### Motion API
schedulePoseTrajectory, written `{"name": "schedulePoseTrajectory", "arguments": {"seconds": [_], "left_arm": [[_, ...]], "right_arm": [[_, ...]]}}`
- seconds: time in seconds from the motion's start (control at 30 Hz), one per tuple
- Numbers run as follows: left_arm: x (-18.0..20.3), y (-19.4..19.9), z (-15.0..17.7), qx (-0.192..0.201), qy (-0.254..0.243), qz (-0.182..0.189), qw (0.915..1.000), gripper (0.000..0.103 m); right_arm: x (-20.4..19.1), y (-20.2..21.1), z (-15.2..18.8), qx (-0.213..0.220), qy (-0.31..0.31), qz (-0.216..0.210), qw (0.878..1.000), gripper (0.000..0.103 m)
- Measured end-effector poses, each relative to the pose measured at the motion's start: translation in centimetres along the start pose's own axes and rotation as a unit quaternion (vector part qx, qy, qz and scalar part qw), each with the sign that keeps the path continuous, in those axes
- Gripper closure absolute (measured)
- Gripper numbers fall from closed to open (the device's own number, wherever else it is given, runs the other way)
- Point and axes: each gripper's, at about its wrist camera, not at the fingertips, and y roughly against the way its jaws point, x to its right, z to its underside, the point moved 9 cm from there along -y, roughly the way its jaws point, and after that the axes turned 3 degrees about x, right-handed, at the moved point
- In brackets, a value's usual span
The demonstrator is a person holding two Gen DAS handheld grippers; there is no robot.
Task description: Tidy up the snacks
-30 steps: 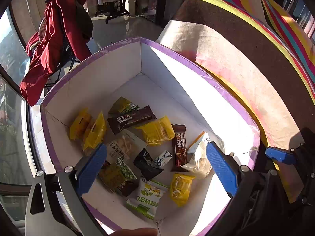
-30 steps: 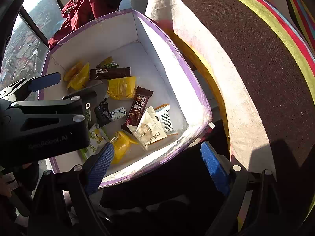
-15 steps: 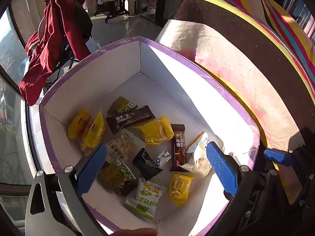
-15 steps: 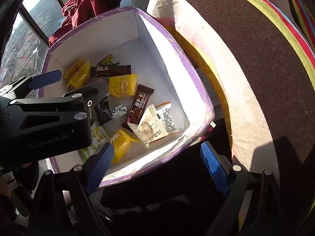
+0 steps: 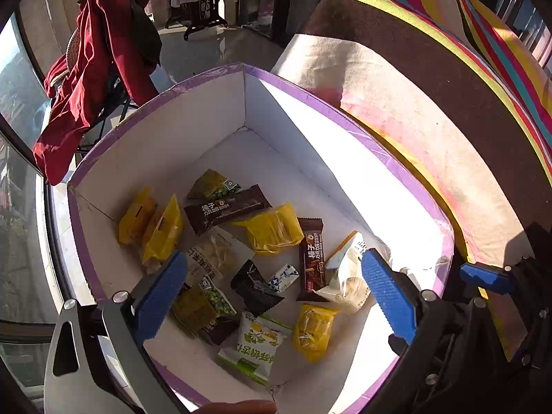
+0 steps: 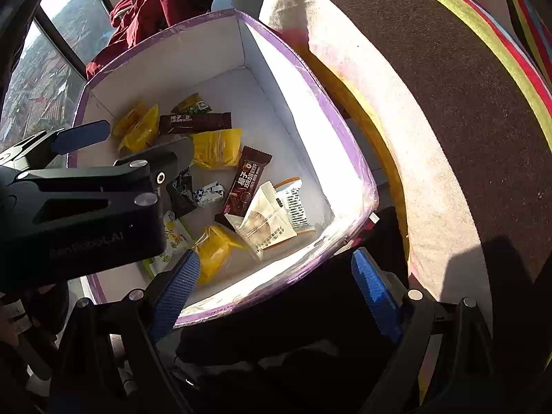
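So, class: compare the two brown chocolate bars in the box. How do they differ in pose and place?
The far bar lies crosswise beside the green packet; the near bar lies lengthwise. The far bar sits in shade; the near bar leans under a clear packet by the sunlit wall. Both share brown wrappers and matching print.

sunlit window (image 5: 20, 207), red garment (image 5: 86, 79) — striped cloth (image 5: 448, 79)

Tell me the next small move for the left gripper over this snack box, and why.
Probably lower the left gripper straight down and shut on the black packet. Its fingers stand open and empty above the purple-rimmed box, and the black packet lies about midway between them. The right gripper hangs open outside the box's near rim.
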Motion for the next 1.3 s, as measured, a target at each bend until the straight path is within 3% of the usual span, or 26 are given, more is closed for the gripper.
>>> {"name": "schedulePoseTrajectory", "arguments": {"seconds": [1.07,1.3], "left_arm": [[-0.12,-0.33,0.11,-0.007,0.01,0.006,0.9999,0.002],[0.08,-0.86,0.44,-0.02,0.04,0.042,0.9981,0.002]], "right_arm": [[-0.14,-0.22,0.5,-0.007,0.008,-0.003,1.0,0.017],[-0.19,-0.34,0.64,-0.008,0.008,-0.004,1.0,0.017]]}}
